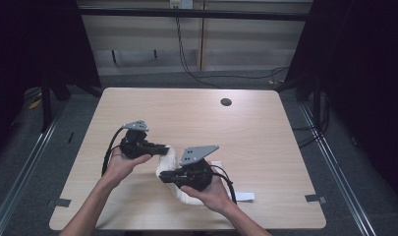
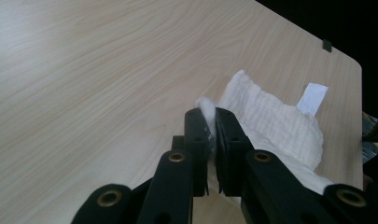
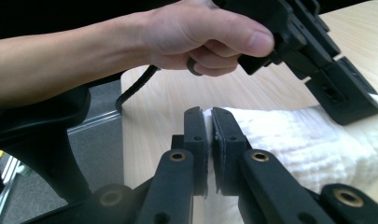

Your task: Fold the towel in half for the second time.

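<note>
A white cloth [image 1: 170, 162] lies bunched on the wooden table [image 1: 186, 118] between two hand-held grippers. In the high view the left gripper [image 1: 163, 148] points right at the cloth's far edge, and the right gripper [image 1: 163, 177] points left at its near edge. In the left gripper view the left gripper [image 2: 211, 119] is shut on a corner of the white cloth [image 2: 270, 121]. In the right gripper view the right gripper [image 3: 209, 116] is shut on an edge of the cloth [image 3: 308, 140], with the other hand and the left gripper [image 3: 359, 100] above and beyond it.
A small white label [image 1: 244, 196] lies on the table just right of the right hand. A dark round hole [image 1: 226, 102] sits at the far right of the tabletop. Tape marks [image 1: 316, 198] sit near the front corners. Cables run across the floor behind the table.
</note>
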`<state>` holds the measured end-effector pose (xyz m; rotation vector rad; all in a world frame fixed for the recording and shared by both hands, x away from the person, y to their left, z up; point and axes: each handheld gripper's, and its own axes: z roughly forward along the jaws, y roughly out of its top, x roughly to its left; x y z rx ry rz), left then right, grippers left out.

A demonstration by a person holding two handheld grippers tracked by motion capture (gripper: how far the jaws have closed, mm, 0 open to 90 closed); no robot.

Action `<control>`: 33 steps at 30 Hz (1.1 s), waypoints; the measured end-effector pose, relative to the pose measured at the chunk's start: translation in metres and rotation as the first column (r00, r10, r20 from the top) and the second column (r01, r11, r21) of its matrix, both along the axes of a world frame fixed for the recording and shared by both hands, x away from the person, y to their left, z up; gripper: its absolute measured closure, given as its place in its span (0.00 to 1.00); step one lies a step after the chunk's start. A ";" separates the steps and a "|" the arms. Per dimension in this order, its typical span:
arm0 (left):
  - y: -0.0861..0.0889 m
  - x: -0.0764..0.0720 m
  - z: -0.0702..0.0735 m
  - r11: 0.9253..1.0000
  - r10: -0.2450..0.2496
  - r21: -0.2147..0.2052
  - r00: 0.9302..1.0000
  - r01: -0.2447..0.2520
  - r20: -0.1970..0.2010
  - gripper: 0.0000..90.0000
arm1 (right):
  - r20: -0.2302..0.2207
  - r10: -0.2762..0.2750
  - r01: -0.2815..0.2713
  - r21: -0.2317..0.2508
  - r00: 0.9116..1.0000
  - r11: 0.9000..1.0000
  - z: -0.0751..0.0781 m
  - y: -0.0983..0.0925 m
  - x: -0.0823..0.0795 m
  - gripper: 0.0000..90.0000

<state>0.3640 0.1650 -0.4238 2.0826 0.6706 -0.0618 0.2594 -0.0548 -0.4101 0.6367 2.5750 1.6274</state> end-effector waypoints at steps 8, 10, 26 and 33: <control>-0.024 0.001 -0.002 1.000 -0.021 0.002 1.000 0.021 -0.003 0.94 | -0.010 -0.035 0.035 -0.006 0.999 0.999 0.000 -0.023 -0.002 0.95; -0.029 0.002 0.001 1.000 -0.024 -0.004 1.000 0.024 0.001 0.94 | -0.004 -0.041 0.041 -0.003 0.999 0.999 0.002 -0.027 -0.003 0.95; -0.078 0.007 -0.026 0.996 -0.089 0.004 0.994 0.089 -0.064 0.94 | -0.055 -0.145 0.143 -0.043 0.988 0.989 -0.021 -0.073 -0.016 0.95; -0.095 0.007 -0.036 0.995 -0.097 0.025 0.991 0.100 -0.091 0.94 | -0.073 -0.174 0.169 -0.069 0.982 0.983 -0.035 -0.083 -0.022 0.95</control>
